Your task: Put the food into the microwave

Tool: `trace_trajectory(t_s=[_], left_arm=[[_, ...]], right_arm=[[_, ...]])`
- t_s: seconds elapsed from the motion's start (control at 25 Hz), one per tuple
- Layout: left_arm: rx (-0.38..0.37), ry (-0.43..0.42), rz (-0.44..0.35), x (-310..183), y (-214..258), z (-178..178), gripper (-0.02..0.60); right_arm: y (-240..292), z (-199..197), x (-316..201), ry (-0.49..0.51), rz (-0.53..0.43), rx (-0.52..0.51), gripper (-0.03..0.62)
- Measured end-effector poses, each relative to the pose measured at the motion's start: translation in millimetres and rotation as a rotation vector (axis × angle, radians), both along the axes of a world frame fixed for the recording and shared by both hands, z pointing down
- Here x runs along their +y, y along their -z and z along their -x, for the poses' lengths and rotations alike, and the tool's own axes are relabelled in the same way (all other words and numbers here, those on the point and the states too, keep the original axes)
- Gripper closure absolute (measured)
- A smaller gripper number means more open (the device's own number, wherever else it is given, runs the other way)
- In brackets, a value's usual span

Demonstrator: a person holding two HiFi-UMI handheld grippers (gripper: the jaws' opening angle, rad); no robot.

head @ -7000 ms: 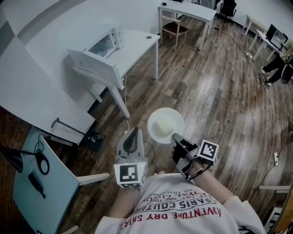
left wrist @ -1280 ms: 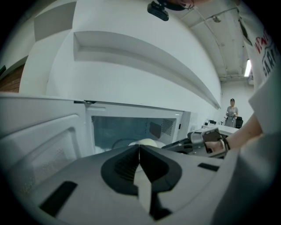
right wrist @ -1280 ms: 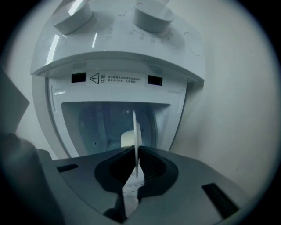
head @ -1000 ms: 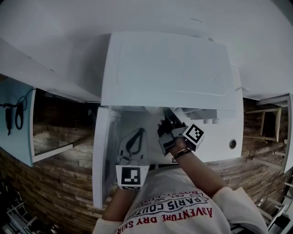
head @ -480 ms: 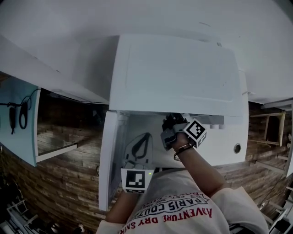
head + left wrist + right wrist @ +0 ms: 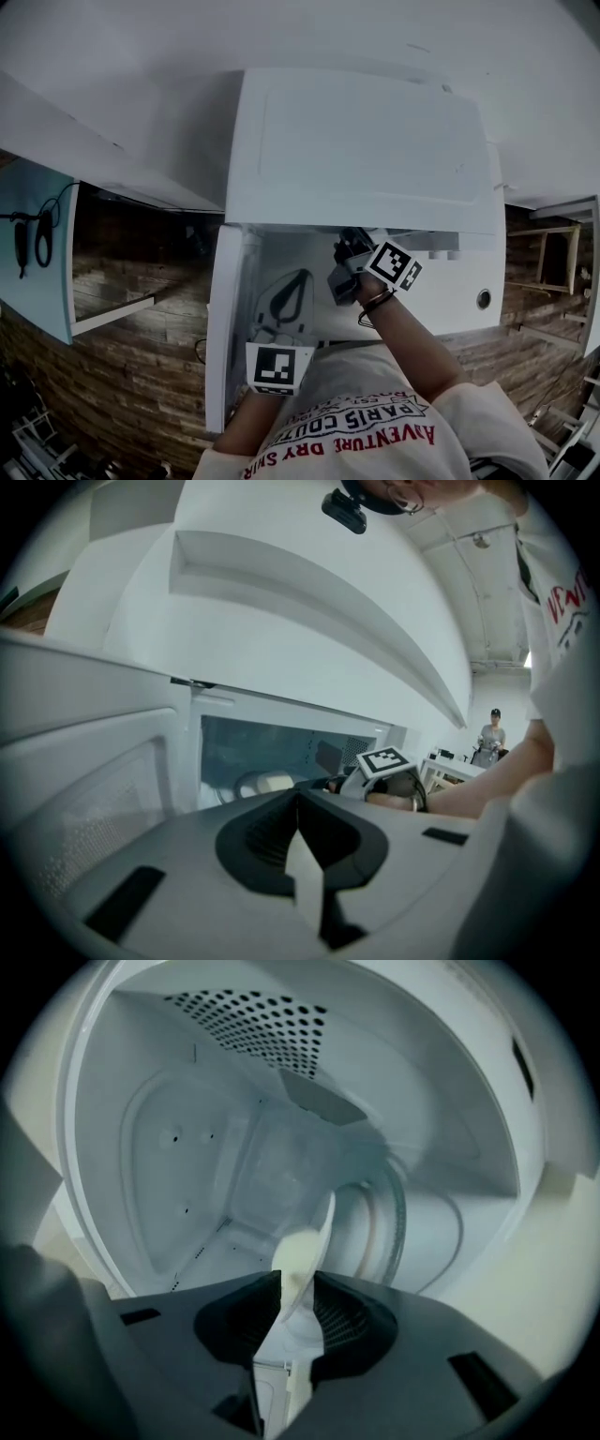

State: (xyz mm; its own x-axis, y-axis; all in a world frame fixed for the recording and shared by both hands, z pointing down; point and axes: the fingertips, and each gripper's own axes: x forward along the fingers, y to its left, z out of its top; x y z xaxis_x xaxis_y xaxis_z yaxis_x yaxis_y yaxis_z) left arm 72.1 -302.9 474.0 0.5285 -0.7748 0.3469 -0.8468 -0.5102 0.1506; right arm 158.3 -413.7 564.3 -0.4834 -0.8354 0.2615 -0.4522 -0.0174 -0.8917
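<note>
The right tongs [image 6: 298,1283] are reached deep into the open microwave [image 6: 356,141]. Their jaws have just been opening, and a gap is seen. The rim of the plate [image 6: 323,1227] is caught between them but is not pinched. The food [image 6: 292,1258], a pale mound, is carried on that plate, well inside the cavity and over the glass turntable [image 6: 398,1232]. In the left gripper view the plate is judged to be lying flat.

The left tongs [image 6: 300,799] are held just outside, beside the swung-out door [image 6: 220,328]. Their jaws are brought together and nothing is held in them.

The delivery is judged all but done, since the food is already in the oven. The right tongs have yet to be drawn clear of the rim without the plate being dragged along, and the door would presumably be closed after that.

The microwave is set on a white worktop [image 6: 450,281]. A dark plank floor [image 6: 131,375] is seen below and to the sides. Far back in the room, a second person [image 6: 491,735] is glimpsed among other pale tables.
</note>
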Motion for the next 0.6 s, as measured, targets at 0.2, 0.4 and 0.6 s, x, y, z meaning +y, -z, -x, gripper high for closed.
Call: trace_trajectory(t_s=[0.2, 0.4, 0.6], left_arm=[[0.03, -0.004, 0.014, 2.9, 4.2, -4.0, 0.575], [0.054, -0.027, 0.004, 6.8, -1.3, -6.3, 0.575], [0.06, -0.035, 0.013, 9.2, -2.4, -8.4, 0.575]], right_arm=[[3.0, 11.9, 9.1, 0.211, -0.062, 0.296, 0.367], [-15.2, 8.9, 18.5, 0.446, -0.087, 0.767, 0.353], [-23.3, 10.0, 24.1, 0.6, -0.075, 0.962, 0.353]])
